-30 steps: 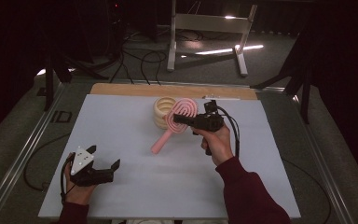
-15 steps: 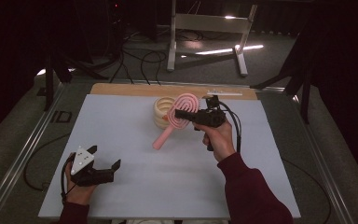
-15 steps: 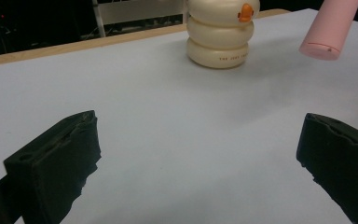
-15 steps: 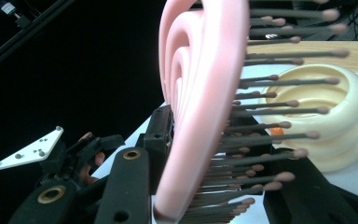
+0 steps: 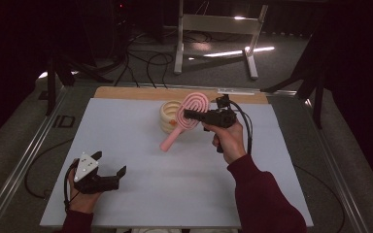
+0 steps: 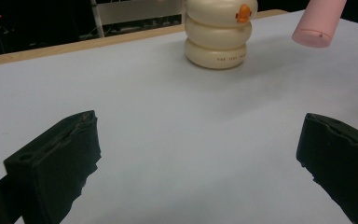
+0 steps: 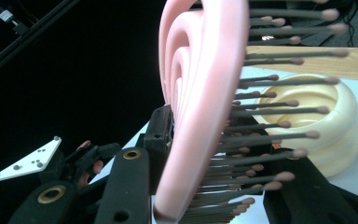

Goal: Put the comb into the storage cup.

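Pink hairbrush (image 5: 187,116) just above cream ribbed holder (image 5: 167,115)

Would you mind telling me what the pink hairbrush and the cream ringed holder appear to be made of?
Pink hairbrush: probably moulded plastic, smooth and matte, with thin grey bristles ending in rounded tips. Cream ringed holder: likely plastic or silicone, with an even, softly glossy surface; the look leaves that open.

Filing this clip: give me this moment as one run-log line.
right gripper: shut on pink hairbrush, held above table | left gripper: open, empty, resting on white table | cream ringed holder: upright behind the brush
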Tool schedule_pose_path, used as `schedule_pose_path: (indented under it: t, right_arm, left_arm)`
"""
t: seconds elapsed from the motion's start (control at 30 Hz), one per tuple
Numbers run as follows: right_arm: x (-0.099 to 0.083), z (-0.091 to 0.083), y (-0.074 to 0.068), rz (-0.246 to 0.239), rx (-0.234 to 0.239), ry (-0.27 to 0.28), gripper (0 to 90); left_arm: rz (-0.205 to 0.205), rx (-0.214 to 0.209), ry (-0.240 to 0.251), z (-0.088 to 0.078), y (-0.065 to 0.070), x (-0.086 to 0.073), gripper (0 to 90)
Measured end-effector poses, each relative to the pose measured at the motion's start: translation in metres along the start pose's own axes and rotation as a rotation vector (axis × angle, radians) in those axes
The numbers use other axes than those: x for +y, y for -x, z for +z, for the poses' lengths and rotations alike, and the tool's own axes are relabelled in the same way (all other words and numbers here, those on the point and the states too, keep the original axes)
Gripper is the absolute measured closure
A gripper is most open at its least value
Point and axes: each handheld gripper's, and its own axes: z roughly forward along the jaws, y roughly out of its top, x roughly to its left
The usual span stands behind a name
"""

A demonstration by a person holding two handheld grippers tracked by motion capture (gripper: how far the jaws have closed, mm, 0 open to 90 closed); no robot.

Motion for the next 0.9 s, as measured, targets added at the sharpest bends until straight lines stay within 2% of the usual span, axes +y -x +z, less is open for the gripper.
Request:
schedule_pose_path:
  t: [0.9]
  right_arm:
    - [0.022,-0.006,0.005,-0.013,-0.046,0.024,63.7]
  left_arm:
    - [-0.003,-0.001,0.002,0.0,0.0,0.0,0.2]
